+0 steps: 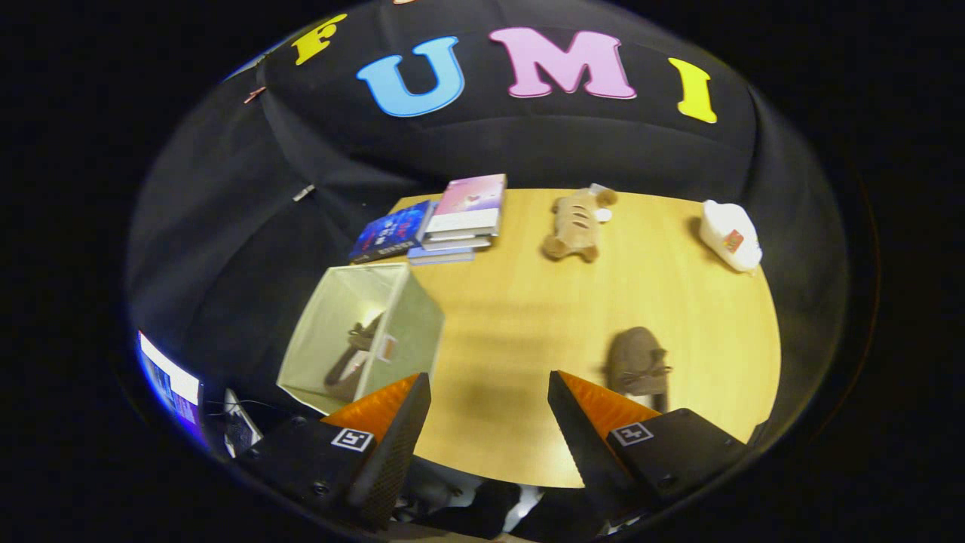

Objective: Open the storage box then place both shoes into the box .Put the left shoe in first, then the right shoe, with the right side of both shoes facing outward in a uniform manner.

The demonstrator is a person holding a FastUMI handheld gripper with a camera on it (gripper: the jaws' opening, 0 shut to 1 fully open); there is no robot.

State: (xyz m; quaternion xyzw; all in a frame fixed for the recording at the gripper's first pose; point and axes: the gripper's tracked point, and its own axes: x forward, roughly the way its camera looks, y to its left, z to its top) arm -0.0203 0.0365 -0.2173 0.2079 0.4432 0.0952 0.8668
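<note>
The pale storage box [418, 324] stands open at the table's left edge, just beyond my left finger. One grey-brown shoe [354, 354] lies inside it, partly hidden by the box wall. The other grey-brown shoe [638, 362] rests on the wooden table [520, 324], just ahead of my right finger and slightly to its right. My gripper [490, 388] hovers above the table's near edge, open, with nothing between its orange-and-black fingers [392, 422].
A stack of books [464, 219] and a blue book [392, 232] lie at the far left of the table. A tan plush toy [577, 222] lies at the far middle, a white plush object [730, 234] at the far right. A lit screen [170, 385] sits left below the table.
</note>
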